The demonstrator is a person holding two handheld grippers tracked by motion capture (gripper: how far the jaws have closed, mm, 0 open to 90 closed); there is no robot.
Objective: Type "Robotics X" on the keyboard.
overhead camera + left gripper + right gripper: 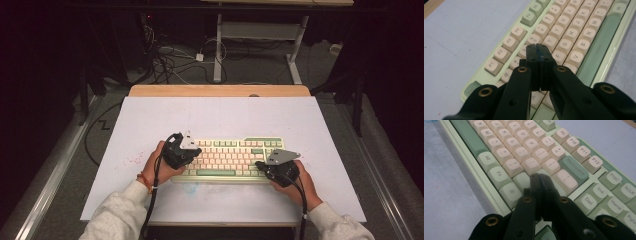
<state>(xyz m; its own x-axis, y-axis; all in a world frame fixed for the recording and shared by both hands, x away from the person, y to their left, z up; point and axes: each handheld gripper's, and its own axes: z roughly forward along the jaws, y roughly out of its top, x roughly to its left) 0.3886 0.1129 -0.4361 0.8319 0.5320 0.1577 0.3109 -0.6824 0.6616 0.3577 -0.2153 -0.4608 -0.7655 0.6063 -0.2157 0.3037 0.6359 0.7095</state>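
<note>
With both the left gripper [539, 46] and right gripper [540, 176] closed tight and empty, the rigid pale-green plastic keyboard [227, 158] lies directly under their fingertips, seemingly light yet loose-keyed, best held by its frame edges.

My left gripper [539, 47] has matt black plastic jaws with brass-looking rivets. Under it, the keyboard [564, 37] has smooth cream and green plastic keys and a glossy pale-green frame. Beside it lies the matt, paper-like sheet [461, 37].
</note>
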